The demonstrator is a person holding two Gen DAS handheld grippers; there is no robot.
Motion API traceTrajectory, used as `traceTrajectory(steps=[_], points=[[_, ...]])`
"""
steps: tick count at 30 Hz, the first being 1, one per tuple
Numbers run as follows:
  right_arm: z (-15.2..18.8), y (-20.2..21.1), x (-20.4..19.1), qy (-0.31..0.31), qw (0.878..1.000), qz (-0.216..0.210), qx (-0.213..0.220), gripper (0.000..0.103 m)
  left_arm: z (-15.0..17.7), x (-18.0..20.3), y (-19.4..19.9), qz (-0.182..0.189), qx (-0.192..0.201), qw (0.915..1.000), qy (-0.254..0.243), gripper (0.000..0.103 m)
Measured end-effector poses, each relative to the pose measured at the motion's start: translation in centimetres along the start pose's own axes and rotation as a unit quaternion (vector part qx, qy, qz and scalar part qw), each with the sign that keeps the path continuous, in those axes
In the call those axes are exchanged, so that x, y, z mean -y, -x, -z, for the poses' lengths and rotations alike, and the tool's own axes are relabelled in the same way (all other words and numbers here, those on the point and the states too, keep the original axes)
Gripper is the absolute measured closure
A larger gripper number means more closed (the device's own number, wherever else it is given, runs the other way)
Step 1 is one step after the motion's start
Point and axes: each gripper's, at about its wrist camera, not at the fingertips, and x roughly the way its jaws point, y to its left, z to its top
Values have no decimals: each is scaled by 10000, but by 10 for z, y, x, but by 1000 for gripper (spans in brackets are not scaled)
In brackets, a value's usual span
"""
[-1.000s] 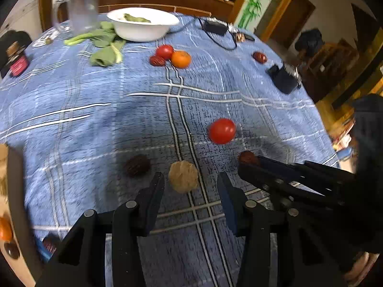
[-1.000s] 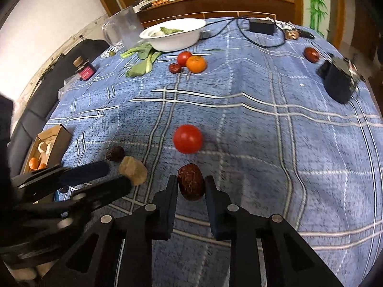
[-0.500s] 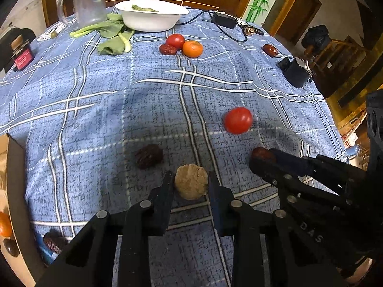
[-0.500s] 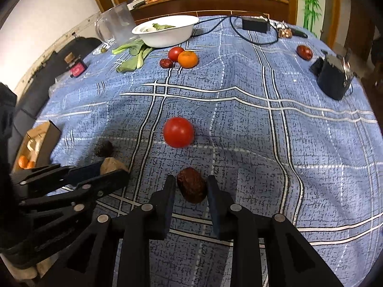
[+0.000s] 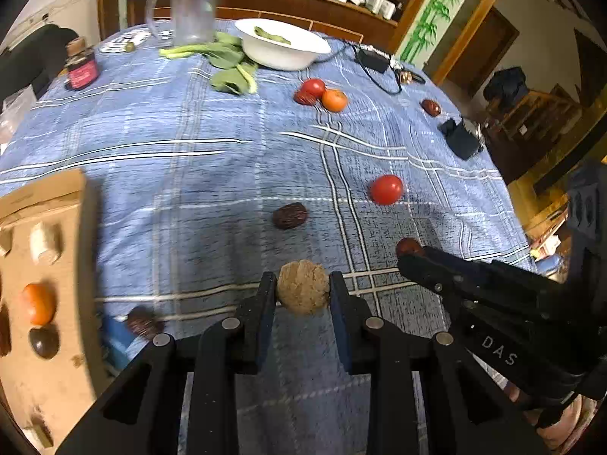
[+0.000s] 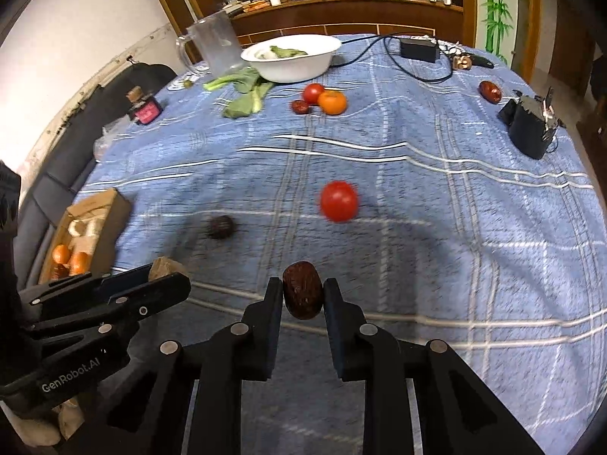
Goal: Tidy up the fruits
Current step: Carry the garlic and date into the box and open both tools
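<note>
My left tool [image 5: 302, 294] grips a tan walnut [image 5: 302, 291] between its fingers, above the blue checked worktop [image 5: 189, 159]. My right tool [image 6: 302, 295] pinches a dark red date [image 6: 302, 290]. A tomato [image 6: 338, 201] and another date [image 5: 290, 215] lie beyond on the cloth; the cardboard tray [image 5: 57, 235] sits left.

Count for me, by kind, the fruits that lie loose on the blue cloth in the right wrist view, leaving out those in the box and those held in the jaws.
tomatoes: 2
orange: 1
dates: 3
Total: 6
</note>
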Motion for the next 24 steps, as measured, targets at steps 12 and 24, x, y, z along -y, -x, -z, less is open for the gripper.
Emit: traceTrajectory(steps=[12,24], points=[[-1,2,-99,380,9972,-633,-82,79,26,-83,63,-223,206,9978,592,76],[12,-26,-224,1185,9828,-1361,-398,79,69,-200,107,-810,122,9856,1478,76]])
